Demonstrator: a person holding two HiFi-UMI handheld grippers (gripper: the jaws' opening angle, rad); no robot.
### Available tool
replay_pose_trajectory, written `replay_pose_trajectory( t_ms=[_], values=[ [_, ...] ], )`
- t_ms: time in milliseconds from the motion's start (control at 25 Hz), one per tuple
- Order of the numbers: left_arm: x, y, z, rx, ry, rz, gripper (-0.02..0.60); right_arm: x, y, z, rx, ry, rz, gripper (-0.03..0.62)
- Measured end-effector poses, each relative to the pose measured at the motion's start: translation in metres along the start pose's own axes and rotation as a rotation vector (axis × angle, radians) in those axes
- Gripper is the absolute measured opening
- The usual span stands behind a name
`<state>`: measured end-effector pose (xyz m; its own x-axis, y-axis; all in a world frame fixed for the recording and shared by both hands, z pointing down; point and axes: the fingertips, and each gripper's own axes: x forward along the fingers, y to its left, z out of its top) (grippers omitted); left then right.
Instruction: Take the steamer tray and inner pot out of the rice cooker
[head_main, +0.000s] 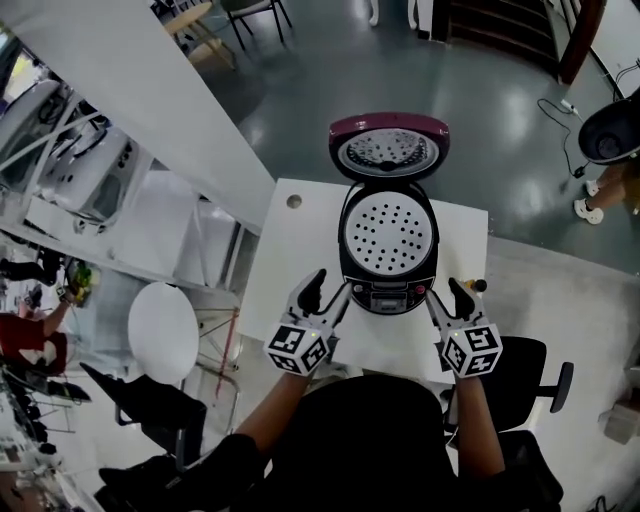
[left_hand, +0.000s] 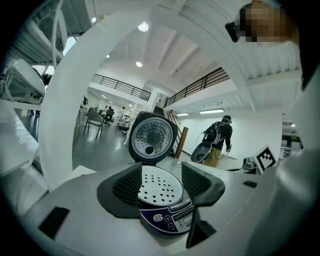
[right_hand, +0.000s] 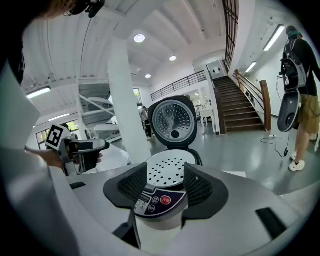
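Left gripper and right gripper, jaws apart and empty, face the steamer tray ahead: likely light, stiff, slippery; grip its rim.

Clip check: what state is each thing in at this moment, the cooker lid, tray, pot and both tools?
rice cooker lid, open, standing upright.
steamer tray, seated in the mouth of the rice cooker.
inner pot, hidden under the tray, cannot tell.
left tool, open, empty.
right tool, open, empty.
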<state>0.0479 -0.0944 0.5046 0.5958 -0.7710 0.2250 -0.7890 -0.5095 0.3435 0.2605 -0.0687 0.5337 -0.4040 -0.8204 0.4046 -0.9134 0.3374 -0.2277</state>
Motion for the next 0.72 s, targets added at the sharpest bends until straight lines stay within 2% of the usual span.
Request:
replay_pose_trajectory(
  t_ms=[440, 720],
  values=[
    [0.044, 0.011, -0.008, -0.013, 0.048, 0.084, 0.230, 0.044, -0.030, 0.013, -0.028, 0.032, 0.081, 0.198],
    [0.071, 0.032, -0.019, -0.028, 0.100, 0.051, 0.230, 0.072, -0.041, 0.014, -0.024, 0.074, 0.028, 0.198]
  ],
)
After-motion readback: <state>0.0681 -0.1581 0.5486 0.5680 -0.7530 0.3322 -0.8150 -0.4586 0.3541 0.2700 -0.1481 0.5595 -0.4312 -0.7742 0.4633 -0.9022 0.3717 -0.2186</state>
